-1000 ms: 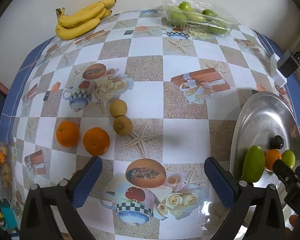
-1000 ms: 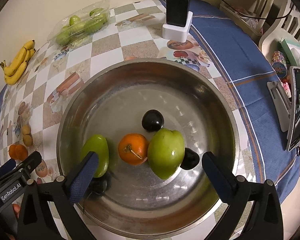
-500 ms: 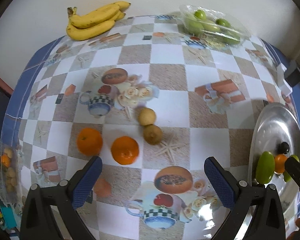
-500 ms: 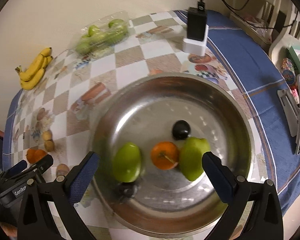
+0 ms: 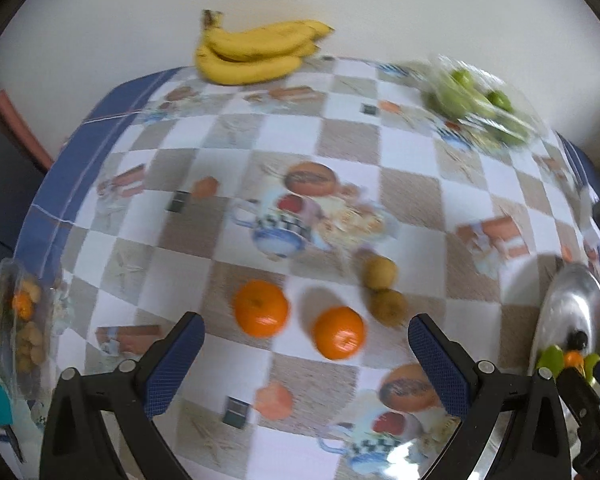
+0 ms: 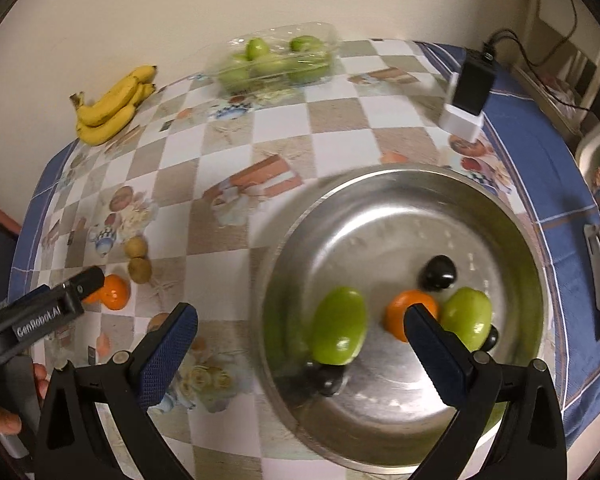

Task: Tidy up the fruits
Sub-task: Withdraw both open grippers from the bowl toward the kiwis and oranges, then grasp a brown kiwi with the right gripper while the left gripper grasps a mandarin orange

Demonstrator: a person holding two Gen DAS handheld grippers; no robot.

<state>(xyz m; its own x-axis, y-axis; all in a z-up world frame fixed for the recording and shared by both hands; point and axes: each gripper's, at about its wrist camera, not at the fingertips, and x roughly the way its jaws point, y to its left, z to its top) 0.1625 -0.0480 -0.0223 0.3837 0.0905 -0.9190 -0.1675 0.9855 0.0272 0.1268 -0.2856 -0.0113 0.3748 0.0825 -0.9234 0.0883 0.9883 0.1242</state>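
My left gripper is open and empty, just short of two oranges on the checkered tablecloth. Two brown kiwis lie right of them. My right gripper is open and empty above the left rim of a steel bowl. The bowl holds two green fruits, an orange and dark plums. The bowl also shows at the right edge of the left wrist view.
A banana bunch and a clear pack of green fruits lie at the table's far edge by the wall. A black charger on a white block stands far right. A clear pack of small fruits sits at the left edge.
The left gripper has swung left, bringing the two oranges to its centre. The right gripper has pulled back and left, so the bowl now sits to its right. Both stayed open.
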